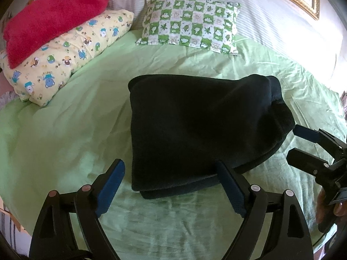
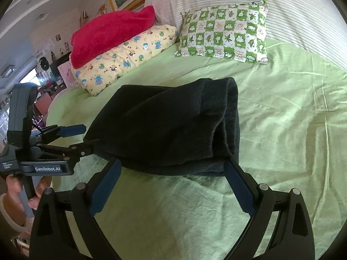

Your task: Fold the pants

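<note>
Folded black pants (image 1: 195,130) lie in a thick bundle on a bed covered by a light green sheet (image 1: 65,119), near its middle. The left tool (image 1: 171,171) hovers at the bundle's near edge, its blue-padded fingers spread wide apart, the right-hand finger (image 1: 229,182) just against the fabric. The right tool (image 2: 172,169) sits at the same near edge further along, its fingers likewise spread and gripping nothing.

Only the right wrist view shows the hand (image 2: 23,195) gripping the left tool's handle, and a cluttered room beyond the bed's edge. The left wrist view catches fingertips (image 1: 338,211) at the right tool's handle.

At the head of the bed rest a green-and-white checked pillow (image 1: 190,25) and a yellow cartoon-print pillow (image 1: 65,54), a red towel (image 1: 54,19) heaped on the latter. A striped white bolster (image 2: 271,10) lies behind them.
</note>
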`<action>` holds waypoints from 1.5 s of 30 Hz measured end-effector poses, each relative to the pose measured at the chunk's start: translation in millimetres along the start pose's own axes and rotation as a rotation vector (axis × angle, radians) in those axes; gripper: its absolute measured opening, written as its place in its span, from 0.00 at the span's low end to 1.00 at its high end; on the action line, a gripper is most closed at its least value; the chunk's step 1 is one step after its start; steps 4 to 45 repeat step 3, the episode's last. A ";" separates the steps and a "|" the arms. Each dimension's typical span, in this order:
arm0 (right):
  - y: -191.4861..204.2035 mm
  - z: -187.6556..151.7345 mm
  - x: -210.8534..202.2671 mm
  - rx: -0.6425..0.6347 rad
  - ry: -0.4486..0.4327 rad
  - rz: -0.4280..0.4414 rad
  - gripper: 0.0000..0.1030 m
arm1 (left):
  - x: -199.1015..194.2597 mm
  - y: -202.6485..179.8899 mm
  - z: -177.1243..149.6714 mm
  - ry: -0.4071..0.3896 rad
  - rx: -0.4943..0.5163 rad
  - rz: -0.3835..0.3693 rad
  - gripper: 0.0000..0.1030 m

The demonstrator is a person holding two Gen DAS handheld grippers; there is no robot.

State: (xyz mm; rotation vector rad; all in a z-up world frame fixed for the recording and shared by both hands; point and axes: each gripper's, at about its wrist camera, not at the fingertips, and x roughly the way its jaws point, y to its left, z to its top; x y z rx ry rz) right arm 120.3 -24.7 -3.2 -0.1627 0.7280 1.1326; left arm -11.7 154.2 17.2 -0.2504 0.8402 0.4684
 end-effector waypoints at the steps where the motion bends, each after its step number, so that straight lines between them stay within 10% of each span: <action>1: -1.0 1.3 0.0 0.003 -0.003 -0.004 0.93 | 1.1 -0.4 1.4 0.005 -0.002 -0.001 0.86; 45: -2.4 4.0 -0.7 0.006 -0.020 -0.016 0.97 | 3.2 -1.2 3.6 0.016 -0.004 -0.001 0.86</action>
